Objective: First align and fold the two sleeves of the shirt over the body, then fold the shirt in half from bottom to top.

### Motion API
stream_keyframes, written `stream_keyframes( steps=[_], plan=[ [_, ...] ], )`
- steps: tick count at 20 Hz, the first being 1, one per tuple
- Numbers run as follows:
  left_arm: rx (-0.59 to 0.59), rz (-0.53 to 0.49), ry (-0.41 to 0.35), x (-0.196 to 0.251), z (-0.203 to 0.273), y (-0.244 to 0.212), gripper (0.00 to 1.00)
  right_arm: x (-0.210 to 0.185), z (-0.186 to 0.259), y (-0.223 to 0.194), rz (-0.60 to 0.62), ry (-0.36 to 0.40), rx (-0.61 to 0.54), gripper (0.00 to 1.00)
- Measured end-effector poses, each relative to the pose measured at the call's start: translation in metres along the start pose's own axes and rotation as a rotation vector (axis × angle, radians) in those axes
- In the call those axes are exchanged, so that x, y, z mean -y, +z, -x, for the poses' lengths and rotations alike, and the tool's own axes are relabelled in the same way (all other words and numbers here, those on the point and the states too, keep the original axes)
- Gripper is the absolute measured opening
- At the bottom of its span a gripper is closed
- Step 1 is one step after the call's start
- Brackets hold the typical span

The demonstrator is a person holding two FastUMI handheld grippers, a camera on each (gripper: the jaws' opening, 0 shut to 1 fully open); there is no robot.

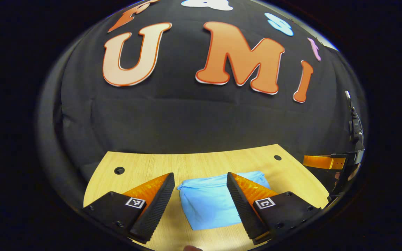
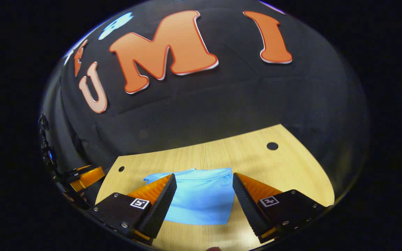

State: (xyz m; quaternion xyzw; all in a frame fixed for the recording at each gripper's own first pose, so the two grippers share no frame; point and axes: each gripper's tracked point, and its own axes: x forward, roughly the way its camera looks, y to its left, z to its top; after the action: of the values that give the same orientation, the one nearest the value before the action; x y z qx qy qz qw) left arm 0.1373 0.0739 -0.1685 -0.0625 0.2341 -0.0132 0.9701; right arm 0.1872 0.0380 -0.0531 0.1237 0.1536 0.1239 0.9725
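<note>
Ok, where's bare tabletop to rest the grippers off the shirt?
Bare wood of the wooden table lies right of the folded light-blue shirt, toward the round hole. Another strip runs between the shirt and the back edge. The middle is taken by the shirt.

In the left gripper view, the folded light-blue cloth shirt [image 1: 209,202] has its right edge hidden behind one finger [image 1: 243,205] of the left gripper [image 1: 201,205]. In the right gripper view, the shirt's [image 2: 201,202] left edge lies behind a finger [image 2: 159,205] of the right gripper [image 2: 202,204]. The pale wooden table [image 1: 201,162] is cut off at the bottom of both views.
</note>
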Motion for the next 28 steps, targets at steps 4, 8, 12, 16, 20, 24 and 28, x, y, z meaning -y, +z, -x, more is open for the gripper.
stream_keyframes(
  steps=[4,8,12,16,20,24,28],
  plan=[
    [0.056,0.008,0.004,0.015,0.060,0.000,0.98,-0.021,0.034,0.024,0.089,0.027,0.101,0.98],
    [0.184,-0.027,0.030,0.039,0.119,0.000,0.98,-0.038,0.057,0.040,0.157,0.038,0.205,0.98],
    [0.285,-0.073,0.040,0.060,0.167,-0.004,0.98,-0.060,0.089,0.045,0.245,0.040,0.310,0.98],
    [0.369,-0.076,0.040,0.080,0.204,-0.003,0.98,-0.071,0.112,0.032,0.288,0.056,0.341,0.98],
    [0.353,-0.048,0.004,0.112,0.223,-0.030,0.98,-0.068,0.136,0.012,0.265,0.057,0.350,0.99],
    [0.366,-0.041,0.050,0.116,0.245,-0.033,0.99,-0.066,0.157,0.014,0.251,0.066,0.390,0.99],
    [0.392,-0.033,0.119,0.109,0.270,-0.031,0.99,-0.067,0.166,0.008,0.292,0.079,0.411,0.99]
  ],
)
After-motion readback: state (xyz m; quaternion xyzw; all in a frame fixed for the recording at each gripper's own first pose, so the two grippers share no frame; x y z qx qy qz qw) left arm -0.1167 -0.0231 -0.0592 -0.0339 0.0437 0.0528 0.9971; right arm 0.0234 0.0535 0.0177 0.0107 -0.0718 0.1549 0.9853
